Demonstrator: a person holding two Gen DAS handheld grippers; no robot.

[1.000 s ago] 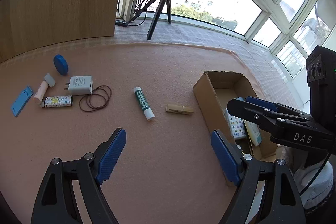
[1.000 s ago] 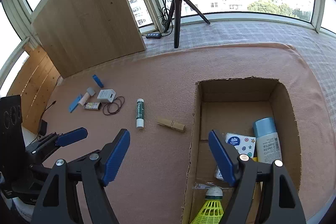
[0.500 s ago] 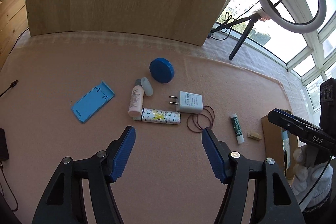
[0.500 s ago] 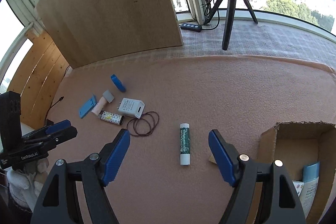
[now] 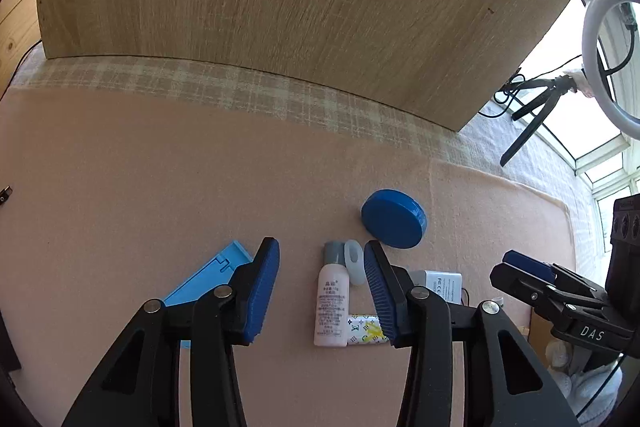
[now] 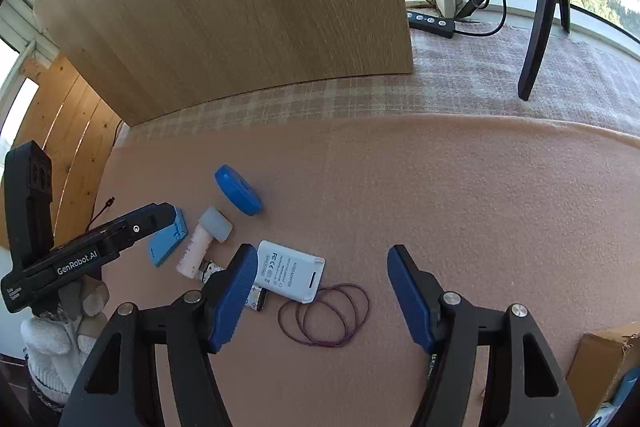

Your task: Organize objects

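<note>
The step in hand is judged to be an approach for a pick. The left gripper is held low over the cluster of small items on the pink tabletop, its fingers set moderately apart and empty, with the pink-white tube framed between them. The right gripper is poised with fingers wide and empty above the white charger and the loop of brown rubber bands.

A further descent and closure across the tube's body would be called for next, then carriage to the cardboard box.

The blue round tin and the light-blue flat stand are shown clearly in the left view, where the patterned tube is partly hidden. The rubber bands and the box corner are shown only in the right view; the box's contents can hardly be made out.
</note>
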